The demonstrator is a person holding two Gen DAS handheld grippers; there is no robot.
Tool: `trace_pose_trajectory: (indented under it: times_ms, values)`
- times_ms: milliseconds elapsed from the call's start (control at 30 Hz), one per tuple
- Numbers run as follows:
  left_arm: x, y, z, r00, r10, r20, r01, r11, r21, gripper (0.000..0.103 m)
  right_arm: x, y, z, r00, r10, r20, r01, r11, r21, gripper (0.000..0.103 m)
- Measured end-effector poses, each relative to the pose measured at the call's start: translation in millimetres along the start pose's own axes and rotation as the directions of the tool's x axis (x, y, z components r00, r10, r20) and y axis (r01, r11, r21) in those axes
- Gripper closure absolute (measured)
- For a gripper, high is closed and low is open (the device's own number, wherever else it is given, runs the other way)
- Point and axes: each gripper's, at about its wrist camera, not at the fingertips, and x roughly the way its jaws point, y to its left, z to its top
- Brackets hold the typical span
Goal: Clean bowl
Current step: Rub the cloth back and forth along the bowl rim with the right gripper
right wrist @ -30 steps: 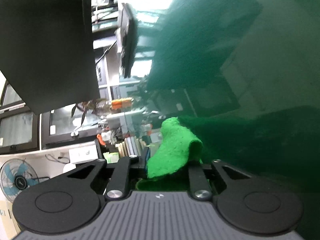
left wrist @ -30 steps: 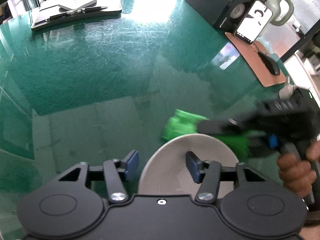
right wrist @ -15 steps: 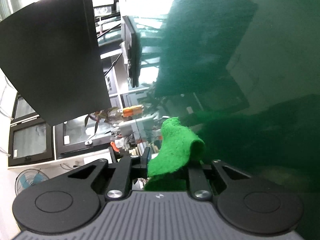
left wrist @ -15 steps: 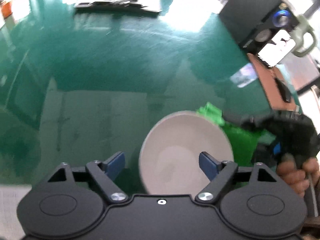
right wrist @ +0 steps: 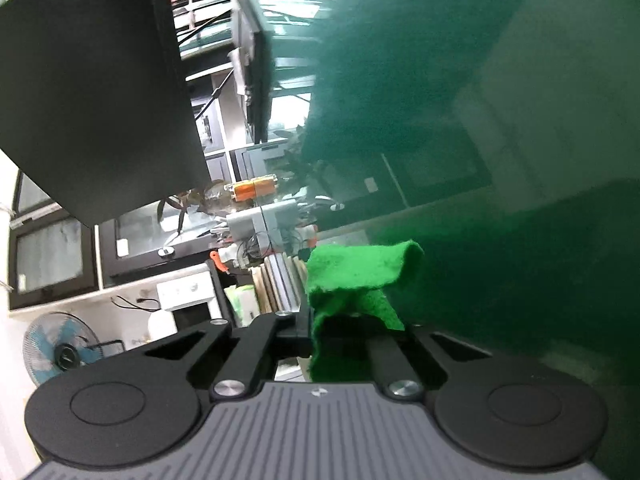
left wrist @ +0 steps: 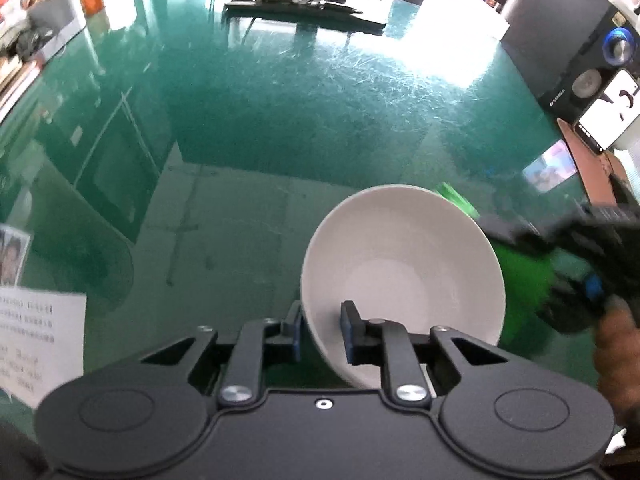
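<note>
While the left gripper (left wrist: 320,332) has its fingers (left wrist: 350,330) clenched on the near rim of the white bowl (left wrist: 404,276) — one pad inside the wall, the other outside — the bowl sits tipped, its open side turned up toward the left wrist camera. Most of the bowl lies beyond and to the right of the fingertips, over the green glass bench (left wrist: 280,120). Whether its base rests on the bench or hangs just clear of it, cannot tell.

Right gripper (right wrist: 352,328): fingers clamped on a bright green cloth (right wrist: 360,276). The cloth's free end folds over just past the fingertips and droops to one side. In the left wrist view this gripper and the hand (left wrist: 616,344) holding it sit just beside the bowl's right edge, green cloth showing behind the rim — close, but not inside the bowl.

Step in hand, as I read it: bowl secured and presented, wiping not yet begun. Inside of the bowl looks plain white; no visible soil, though glare may hide some.

Next move likely calls for bringing the cloth's folded end over the rim and down onto the inner wall, then sweeping round. The left grip pinches only a short stretch of rim, so pressure from the cloth could lever the bowl — a light, steady wipe seems wise.
</note>
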Motion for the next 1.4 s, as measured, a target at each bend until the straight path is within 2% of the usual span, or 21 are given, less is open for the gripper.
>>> trace_pose_trajectory:
  times_ms: [133, 267, 367, 533, 633, 733, 833, 933, 1067, 1200, 1333, 1400]
  values:
    - [7.7, -0.5, 16.1, 1.000, -0.018, 0.015, 0.017, 0.995, 0.096, 0.078, -20.0, -15.3, -18.1, 0.999, 0.033, 0.024, -0.034, 0.997, 0.075, 0.099]
    - [9.0, -4.0, 18.2, 0.999, -0.033, 0.005, 0.032, 0.987, 0.157, 0.078, -10.0, -23.1, -23.5, 0.993, 0.087, 0.076, -0.098, 0.984, 0.151, 0.099]
    - [9.4, -2.3, 17.7, 0.999, -0.048, 0.004, 0.047, 0.983, 0.177, 0.077, 12.1, -9.2, -19.0, 0.987, 0.107, 0.123, -0.121, 0.986, 0.111, 0.099]
    - [12.4, 5.8, 18.2, 0.997, -0.080, -0.002, 0.078, 0.978, 0.195, 0.072, 54.8, 12.5, -11.2, 0.989, 0.103, 0.104, -0.112, 0.990, 0.081, 0.099]
    - [16.1, 16.9, 20.3, 0.993, -0.114, -0.007, 0.113, 0.976, 0.189, 0.066, 50.7, 7.8, -14.3, 0.987, 0.108, 0.118, -0.122, 0.986, 0.116, 0.100]
    - [16.6, 21.0, 22.7, 0.992, -0.125, -0.005, 0.123, 0.968, 0.217, 0.066, 30.1, 0.5, -27.8, 0.986, 0.114, 0.118, -0.131, 0.980, 0.150, 0.100]
    - [17.2, 21.8, 26.1, 0.991, -0.137, -0.006, 0.134, 0.959, 0.251, 0.068, 9.6, -4.6, -40.7, 0.987, 0.074, 0.143, -0.098, 0.981, 0.169, 0.096]
    - [16.9, 21.8, 25.1, 0.988, -0.153, -0.004, 0.149, 0.952, 0.266, 0.069, 7.1, -9.0, -39.8, 0.985, 0.042, 0.166, -0.073, 0.980, 0.187, 0.096]
    - [17.9, 20.4, 24.7, 0.987, -0.164, -0.001, 0.157, 0.948, 0.278, 0.068, 43.3, 1.8, -21.0, 0.989, 0.014, 0.147, -0.038, 0.987, 0.157, 0.096]
    - [18.9, 19.8, 26.1, 0.986, -0.168, -0.002, 0.162, 0.945, 0.283, 0.066, 78.3, 16.0, -4.1, 0.997, -0.003, 0.080, -0.005, 0.994, 0.107, 0.096]
    - [19.6, 19.6, 26.6, 0.986, -0.169, 0.001, 0.161, 0.944, 0.289, 0.065, 81.5, 20.0, -3.6, 0.998, -0.015, 0.065, 0.009, 0.997, 0.082, 0.096]
    - [19.9, 19.3, 27.0, 0.986, -0.168, 0.000, 0.161, 0.941, 0.299, 0.063, 62.8, 14.7, -11.0, 0.995, -0.019, 0.099, 0.010, 0.997, 0.082, 0.096]
